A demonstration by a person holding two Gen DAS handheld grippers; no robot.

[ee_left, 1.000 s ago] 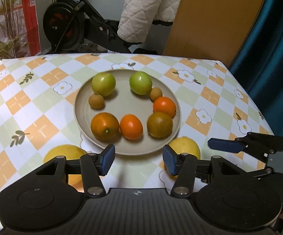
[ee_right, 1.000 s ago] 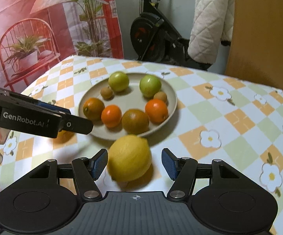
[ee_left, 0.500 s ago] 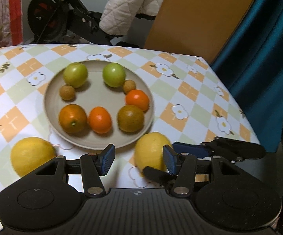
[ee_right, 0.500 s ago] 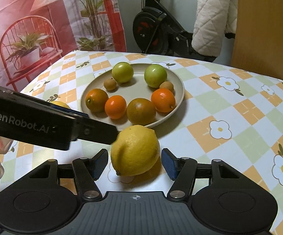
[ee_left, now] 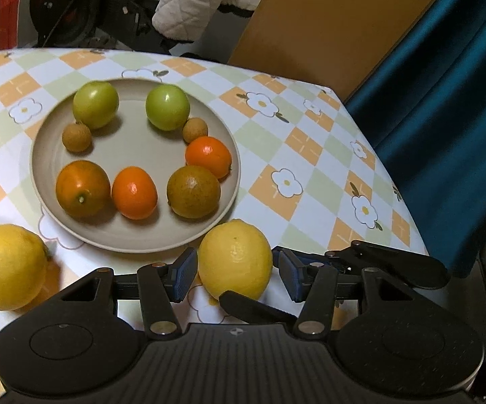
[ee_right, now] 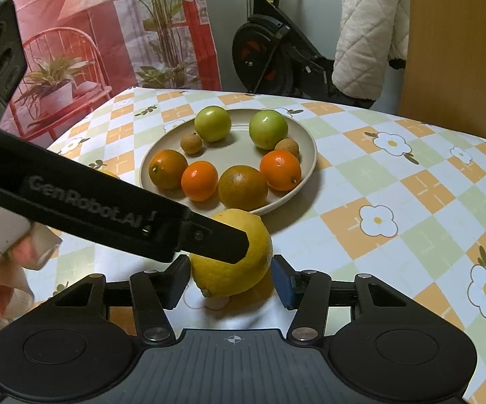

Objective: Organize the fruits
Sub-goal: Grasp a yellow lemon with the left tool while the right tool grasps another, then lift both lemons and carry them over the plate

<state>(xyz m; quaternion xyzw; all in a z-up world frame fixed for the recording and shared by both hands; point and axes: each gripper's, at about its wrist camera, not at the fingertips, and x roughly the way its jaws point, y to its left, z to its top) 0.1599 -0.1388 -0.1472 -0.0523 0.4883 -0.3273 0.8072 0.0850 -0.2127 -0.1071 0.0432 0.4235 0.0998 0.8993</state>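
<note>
Table (ee_left: 310,175), plate (ee_left: 132,235) of fruit. Lemon (ee_right: 232,262) beside plate rim, bracketed by both grippers: right gripper (ee_right: 231,279) spread, barely touching; left gripper (ee_left: 234,274) spread too. Best squeezed at widest girth, one gripper only, gently.

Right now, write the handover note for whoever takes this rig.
Left claw: open, straddling the near lemon.
Right claw: around the same lemon, close on both sides; contact unclear.
Second lemon: on the tablecloth beside the plate.
Done: eight fruits on the plate.
To do: both lemons; mind the crossed claws.
</note>
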